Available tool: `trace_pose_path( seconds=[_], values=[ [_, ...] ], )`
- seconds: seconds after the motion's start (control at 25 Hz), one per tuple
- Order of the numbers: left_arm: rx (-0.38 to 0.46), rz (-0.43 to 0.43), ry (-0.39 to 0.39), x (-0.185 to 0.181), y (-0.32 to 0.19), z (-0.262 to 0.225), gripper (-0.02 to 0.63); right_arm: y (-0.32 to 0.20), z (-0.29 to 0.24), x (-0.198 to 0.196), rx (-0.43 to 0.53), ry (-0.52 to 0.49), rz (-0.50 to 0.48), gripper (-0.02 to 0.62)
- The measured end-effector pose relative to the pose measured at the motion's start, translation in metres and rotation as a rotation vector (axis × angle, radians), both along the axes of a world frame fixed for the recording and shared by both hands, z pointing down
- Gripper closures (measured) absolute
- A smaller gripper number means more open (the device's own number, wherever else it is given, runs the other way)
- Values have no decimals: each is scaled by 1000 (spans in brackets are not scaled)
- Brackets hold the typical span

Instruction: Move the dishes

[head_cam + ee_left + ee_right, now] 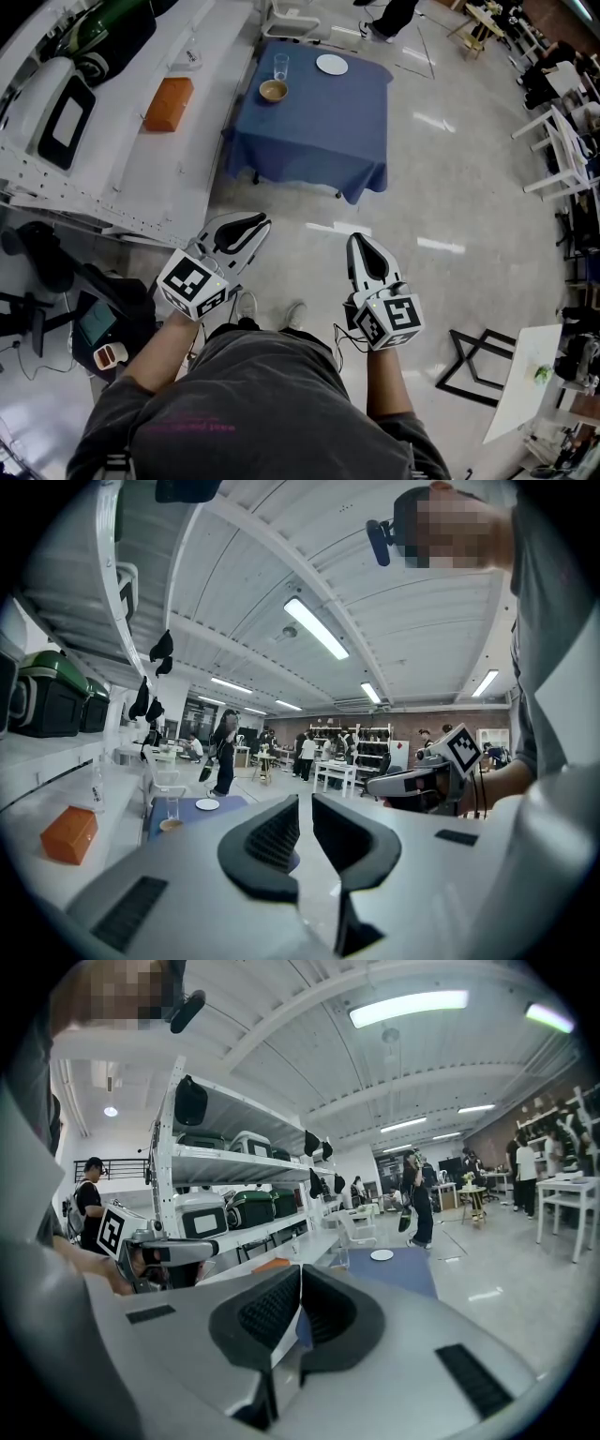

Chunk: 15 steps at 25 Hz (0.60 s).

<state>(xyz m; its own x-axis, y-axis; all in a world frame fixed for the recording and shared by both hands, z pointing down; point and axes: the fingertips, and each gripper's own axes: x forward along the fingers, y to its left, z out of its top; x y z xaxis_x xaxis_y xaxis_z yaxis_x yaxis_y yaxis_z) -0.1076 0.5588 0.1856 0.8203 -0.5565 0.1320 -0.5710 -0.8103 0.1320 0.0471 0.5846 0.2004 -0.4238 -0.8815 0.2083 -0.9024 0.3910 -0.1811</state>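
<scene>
A small table under a blue cloth (319, 131) stands some way ahead of me on the floor. At its far end are a clear glass (281, 66), a white plate (331, 64) and a tan bowl (273, 91). My left gripper (255, 223) and right gripper (356, 239) are held level in front of my body, well short of the table. The left gripper view shows the left gripper (305, 801) with a narrow gap between its jaws and nothing in it; the plate (207, 804) and glass (172, 807) lie far off. The right gripper (300, 1269) has its pads together, empty.
A long white shelf bench (178, 178) runs along the left, with an orange box (169, 103) on it and cases on the racks. A white chair (291, 19) stands behind the table. A black folding frame (469, 366) lies at right. People stand in the distance (225, 752).
</scene>
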Motion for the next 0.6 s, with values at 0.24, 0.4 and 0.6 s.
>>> trace_pose_path(
  seconds=[0.24, 0.4, 0.6],
  values=[
    [-1, -7, -1, 2, 0, 1, 546, 1, 1, 3, -1, -8, -4, 580],
    [-5, -10, -2, 4, 0, 2, 532, 1, 1, 4, 1, -9, -9, 566],
    [-7, -16, -5, 5, 0, 4, 515, 1, 2, 4, 0, -8, -18, 532]
  ],
)
